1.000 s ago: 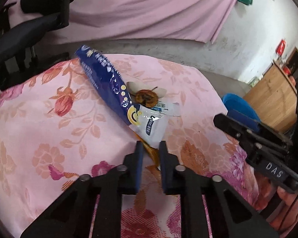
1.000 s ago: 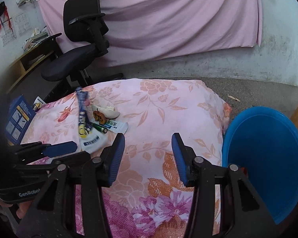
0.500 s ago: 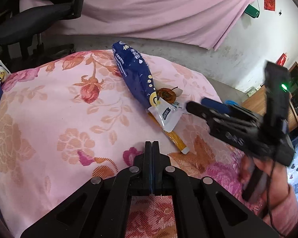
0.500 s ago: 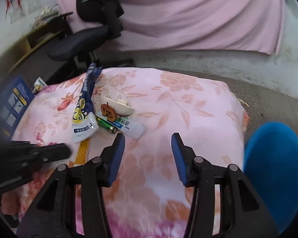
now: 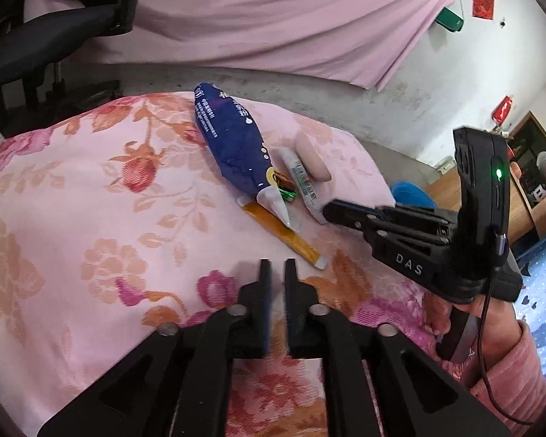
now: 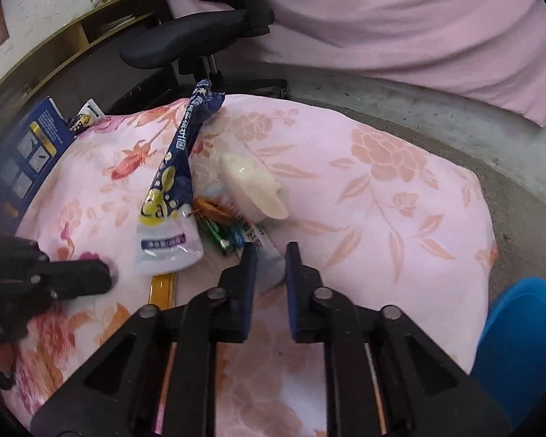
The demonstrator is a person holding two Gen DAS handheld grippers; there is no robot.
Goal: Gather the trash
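Trash lies in a small heap on the floral cloth: a long blue snack bag [image 5: 233,149] [image 6: 178,178], a white tube [image 5: 302,182] [image 6: 265,251], a green battery [image 6: 218,236], an orange strip [image 5: 287,236] [image 6: 162,286] and a pale shell-like piece [image 6: 251,189]. My right gripper [image 6: 269,251] straddles the near end of the white tube, jaws narrowed but with a gap; it also shows in the left wrist view [image 5: 331,211]. My left gripper [image 5: 277,267] is slightly open and empty, just short of the orange strip.
A blue bin [image 6: 520,346] stands low on the right, off the cloth's edge. A black office chair [image 6: 207,25] stands behind the cloth. A blue box [image 6: 36,145] sits at the left edge. A pink curtain [image 5: 273,18] hangs behind.
My right gripper moved in to the heap and narrowed its jaws around the white tube's end. My left gripper went from shut to slightly open.
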